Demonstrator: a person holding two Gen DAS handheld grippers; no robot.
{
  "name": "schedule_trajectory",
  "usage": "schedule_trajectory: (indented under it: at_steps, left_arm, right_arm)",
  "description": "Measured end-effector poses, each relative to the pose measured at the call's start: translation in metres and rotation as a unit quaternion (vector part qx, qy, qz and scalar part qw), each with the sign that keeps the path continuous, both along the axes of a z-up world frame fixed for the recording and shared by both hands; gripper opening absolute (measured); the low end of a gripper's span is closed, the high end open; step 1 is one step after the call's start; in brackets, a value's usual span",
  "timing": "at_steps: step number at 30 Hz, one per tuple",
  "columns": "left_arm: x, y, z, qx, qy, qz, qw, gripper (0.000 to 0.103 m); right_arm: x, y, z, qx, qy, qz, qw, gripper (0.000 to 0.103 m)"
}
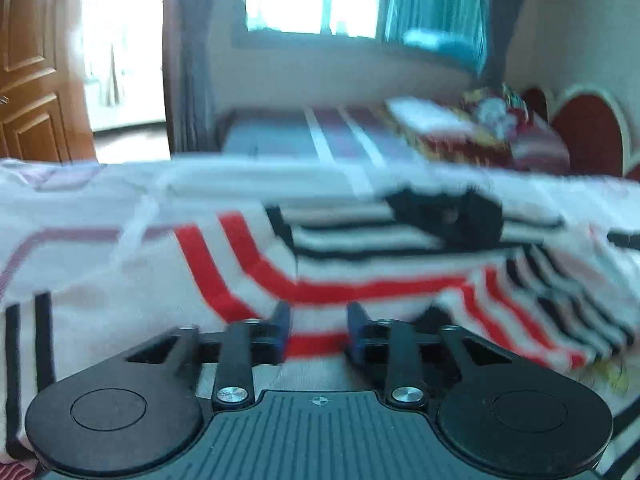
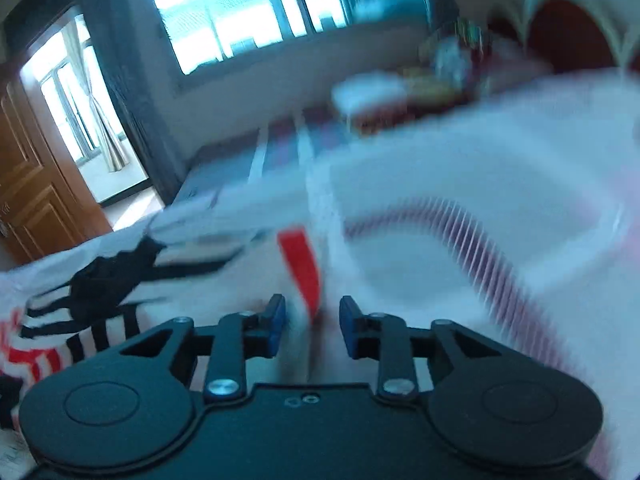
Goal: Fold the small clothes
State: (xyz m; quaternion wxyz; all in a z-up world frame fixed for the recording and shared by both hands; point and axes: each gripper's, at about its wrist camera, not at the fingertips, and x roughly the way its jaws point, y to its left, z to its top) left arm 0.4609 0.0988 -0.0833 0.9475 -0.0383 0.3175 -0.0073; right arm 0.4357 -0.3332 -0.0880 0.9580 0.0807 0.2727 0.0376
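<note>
Left gripper first: we have its blue pads parted by a moderate gap with nothing pinched between them, hovering low over the striped garment. That garment, white with red and black bands, lies rumpled on the pale bedspread, just ahead of the fingertips, and we judge the low angle is there so a finger can slide under an edge. Everything is smeared with motion blur, so fine folds are beyond us.

Moving across to the right gripper: its jaws stand apart too, empty, and a red stripe of the same garment runs right up between the pads, though we cannot tell whether cloth touches them. A black patch of the fabric sits off to the left of this gripper. Both tools flank the cloth from the near side, so our guess is we're lining up a two-handed pinch before lifting a fold over.
</note>
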Motion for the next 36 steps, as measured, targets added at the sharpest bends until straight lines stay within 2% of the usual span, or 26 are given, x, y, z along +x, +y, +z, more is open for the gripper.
schedule_trajectory:
  at_steps: [2,3,4,6,7,9,11,13,14,15,17,19,20,22,25,27,28,31,34,36]
  left_arm:
    - [0.005,-0.021,0.009,-0.01,-0.016,-0.026,0.9995,0.033]
    - [0.009,-0.039,0.011,-0.001,-0.019,-0.046,0.9988,0.041]
    - [0.013,-0.055,0.011,-0.001,-0.022,-0.063,0.9978,0.061]
    - [0.018,-0.085,0.008,-0.009,-0.033,-0.091,0.9953,0.078]
    - [0.021,-0.098,0.005,-0.007,-0.034,-0.101,0.9943,0.078]
    - [0.032,-0.119,-0.005,-0.011,-0.01,-0.124,0.9922,0.078]
    - [0.037,-0.127,-0.017,0.014,0.011,-0.121,0.9925,0.078]
    - [0.032,-0.113,-0.025,0.025,0.03,-0.112,0.993,0.078]
    - [0.025,-0.102,-0.027,0.042,0.028,-0.1,0.9937,0.078]
    - [0.018,-0.088,-0.03,0.054,0.028,-0.088,0.9942,0.078]
    - [0.009,-0.07,-0.03,0.041,0.027,-0.079,0.9957,0.078]
    - [0.005,-0.07,-0.025,0.057,0.027,-0.074,0.9952,0.078]
    - [0.003,-0.069,-0.021,0.059,0.023,-0.072,0.9955,0.078]
    - [-0.003,-0.069,-0.017,0.054,0.019,-0.062,0.9964,0.078]
    - [-0.004,-0.063,-0.028,0.067,0.048,-0.054,0.9951,0.08]
    - [-0.009,-0.056,-0.03,0.055,0.04,-0.044,0.9967,0.083]
    - [-0.011,-0.054,-0.028,0.05,0.041,-0.036,0.9972,0.083]
    - [-0.032,-0.039,-0.016,0.02,0.016,-0.01,0.9996,0.083]
    - [-0.072,0.007,-0.01,-0.015,-0.002,0.048,0.9988,0.083]
    - [-0.104,0.053,-0.012,-0.05,-0.007,0.109,0.9927,0.082]
  right_arm:
    - [0.005,0.01,0.006,-0.017,-0.004,0.024,1.0,0.022]
    - [0.009,0.019,0.006,-0.027,-0.003,0.04,0.999,0.022]
    - [0.013,0.029,0.004,-0.036,0.003,0.057,0.998,0.022]
    - [0.017,0.057,-0.003,-0.035,0.025,0.123,0.992,0.022]
    - [0.017,0.075,-0.008,-0.048,0.031,0.154,0.986,0.022]
    - [0.01,0.107,-0.018,-0.093,0.029,0.199,0.975,0.024]
    - [0.009,0.118,-0.023,-0.1,0.037,0.214,0.971,0.024]
    - [0.011,0.106,-0.024,-0.101,0.031,0.194,0.975,0.021]
    - [0.014,0.092,-0.022,-0.099,0.031,0.17,0.98,0.013]
    - [0.016,0.074,-0.02,-0.095,0.034,0.143,0.985,0.008]
    - [0.016,0.046,-0.019,-0.078,0.042,0.126,0.988,0.0]
    - [0.01,0.039,-0.013,-0.076,0.045,0.125,0.988,0.0]
    - [0.004,0.041,-0.008,-0.078,0.042,0.122,0.989,0.011]
    - [-0.016,0.045,0.0,-0.083,0.024,0.128,0.988,0.023]
    - [-0.052,0.046,0.001,-0.099,0.022,0.134,0.986,0.022]
    - [-0.066,0.049,-0.017,-0.126,0.052,0.137,0.981,0.019]
    - [-0.069,0.052,-0.023,-0.138,0.052,0.134,0.98,0.018]
    - [-0.077,0.064,-0.012,-0.15,0.041,0.124,0.98,0.02]
    - [-0.092,0.054,0.008,-0.094,0.003,0.099,0.991,0.025]
    - [-0.1,0.042,0.014,-0.064,0.0,0.077,0.995,0.025]
